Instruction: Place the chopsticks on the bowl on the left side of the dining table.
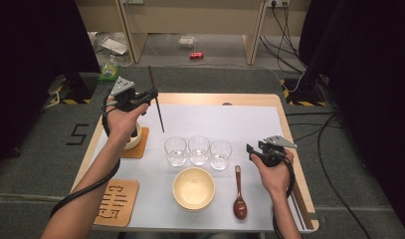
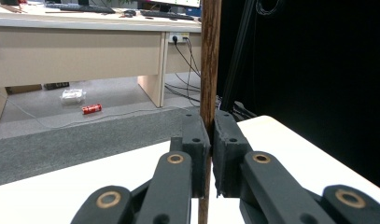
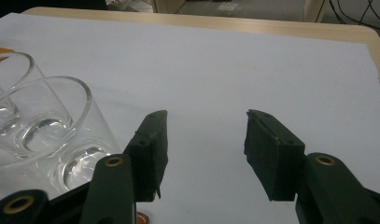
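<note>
My left gripper (image 1: 151,94) is raised over the table's far left corner and is shut on a thin dark wooden stick (image 1: 158,110). The stick runs past the jaws on both sides and slants down toward the white sheet. In the left gripper view the stick (image 2: 210,70) stands upright, pinched between the pads of the left gripper (image 2: 211,140). At the right of the table my right gripper (image 1: 250,152) is open, just right of the rightmost of three clear glasses (image 1: 221,154). In the right gripper view the right gripper (image 3: 206,140) has nothing between its jaws, and the nearest glass (image 3: 47,135) stands to their left.
A yellow bowl (image 1: 193,188) sits near the front, with a brown spoon (image 1: 239,194) to its right. Under my left hand a white cup (image 1: 134,139) rests on a wooden coaster. A carved wooden trivet (image 1: 118,201) lies at the front left. A white sheet (image 1: 240,119) covers the table.
</note>
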{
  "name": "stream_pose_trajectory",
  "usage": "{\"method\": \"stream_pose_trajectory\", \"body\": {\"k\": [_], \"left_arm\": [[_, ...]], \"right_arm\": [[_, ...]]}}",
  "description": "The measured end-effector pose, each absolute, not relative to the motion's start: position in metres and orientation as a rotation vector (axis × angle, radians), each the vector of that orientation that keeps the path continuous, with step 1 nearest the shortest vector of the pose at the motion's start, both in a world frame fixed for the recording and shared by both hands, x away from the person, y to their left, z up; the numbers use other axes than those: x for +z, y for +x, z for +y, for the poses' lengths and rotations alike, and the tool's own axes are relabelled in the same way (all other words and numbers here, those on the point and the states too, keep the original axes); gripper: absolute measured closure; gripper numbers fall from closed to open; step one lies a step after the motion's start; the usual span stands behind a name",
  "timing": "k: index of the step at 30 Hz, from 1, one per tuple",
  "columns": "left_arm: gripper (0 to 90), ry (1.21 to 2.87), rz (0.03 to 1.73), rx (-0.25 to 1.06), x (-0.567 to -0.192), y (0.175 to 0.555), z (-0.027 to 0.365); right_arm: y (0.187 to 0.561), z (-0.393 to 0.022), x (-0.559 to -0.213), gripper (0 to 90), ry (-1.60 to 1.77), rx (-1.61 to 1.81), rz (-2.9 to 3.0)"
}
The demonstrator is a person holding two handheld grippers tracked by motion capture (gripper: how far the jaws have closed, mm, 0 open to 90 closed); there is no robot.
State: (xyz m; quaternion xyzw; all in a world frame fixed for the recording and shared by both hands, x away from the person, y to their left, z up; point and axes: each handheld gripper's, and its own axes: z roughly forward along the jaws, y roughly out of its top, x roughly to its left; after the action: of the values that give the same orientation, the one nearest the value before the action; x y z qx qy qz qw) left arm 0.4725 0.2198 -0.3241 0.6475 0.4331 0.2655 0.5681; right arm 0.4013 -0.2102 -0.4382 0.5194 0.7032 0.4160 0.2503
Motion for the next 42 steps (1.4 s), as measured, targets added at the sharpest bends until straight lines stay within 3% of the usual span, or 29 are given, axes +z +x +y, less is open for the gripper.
{"method": "stream_pose_trajectory", "body": {"k": [42], "left_arm": [[84.4, 1.516, 1.117, 0.65, -0.341, 0.434, 0.277]], "right_arm": [[0.374, -0.224, -0.454, 49.2, 1.399, 1.17, 1.86]]}}
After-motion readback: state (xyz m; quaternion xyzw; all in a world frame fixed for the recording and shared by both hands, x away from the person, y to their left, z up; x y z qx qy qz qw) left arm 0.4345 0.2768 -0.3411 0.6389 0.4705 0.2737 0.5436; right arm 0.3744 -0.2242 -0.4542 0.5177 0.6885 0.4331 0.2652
